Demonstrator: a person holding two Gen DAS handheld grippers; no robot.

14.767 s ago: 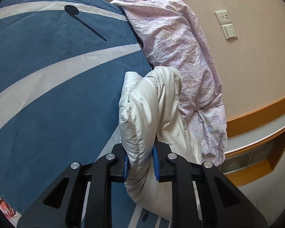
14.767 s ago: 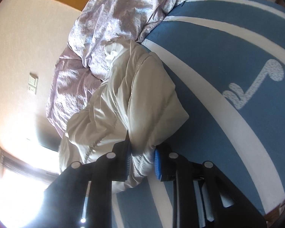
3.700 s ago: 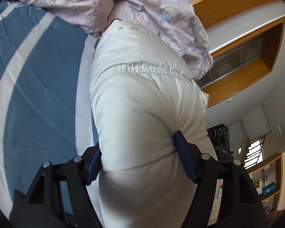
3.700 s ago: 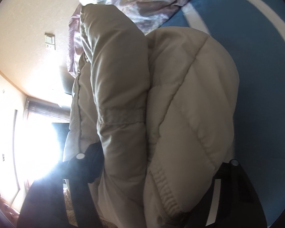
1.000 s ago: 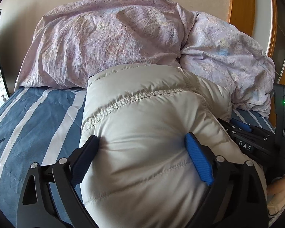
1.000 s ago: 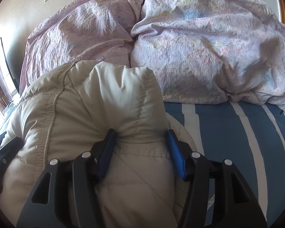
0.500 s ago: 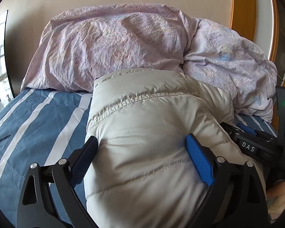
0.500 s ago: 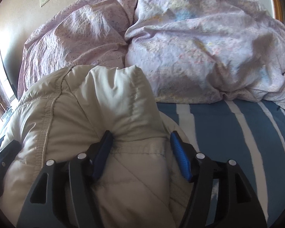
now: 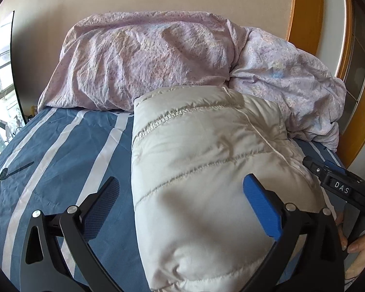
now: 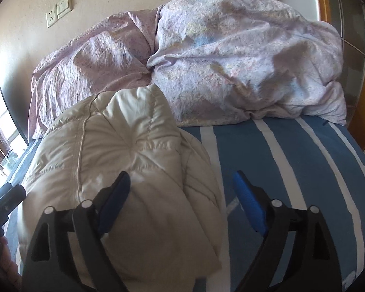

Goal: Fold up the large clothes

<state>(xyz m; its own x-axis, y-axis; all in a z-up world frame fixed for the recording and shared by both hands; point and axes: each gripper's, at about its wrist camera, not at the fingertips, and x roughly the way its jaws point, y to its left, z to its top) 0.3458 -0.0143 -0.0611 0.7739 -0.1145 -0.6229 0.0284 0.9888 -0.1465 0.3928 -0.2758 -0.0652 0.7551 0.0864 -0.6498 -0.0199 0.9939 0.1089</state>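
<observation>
A puffy white jacket (image 9: 206, 165) lies folded into a thick bundle on the blue striped bed sheet (image 9: 48, 170). My left gripper (image 9: 182, 206) straddles its near end with the jaws opening wide. The left pad stands clear over the sheet and the right pad hovers at the jacket's side. In the right wrist view the jacket (image 10: 133, 155) fills the lower left. My right gripper (image 10: 182, 203) is opening too, one pad above the jacket's edge, the other over the sheet (image 10: 292, 170). Neither gripper squeezes the fabric. The right gripper's body (image 9: 338, 187) and a hand (image 9: 360, 245) show at the right edge.
A crumpled lilac duvet (image 9: 158, 60) is heaped against the wall just behind the jacket, seen also as the duvet (image 10: 243, 60). Wall sockets (image 10: 58, 9) sit above it. Wooden trim (image 9: 304, 12) runs at the right. A bright window is at the far left.
Both grippers have let go of the jacket: their pads spread apart and drew back and up. The bundle now rests on the bed by itself.
</observation>
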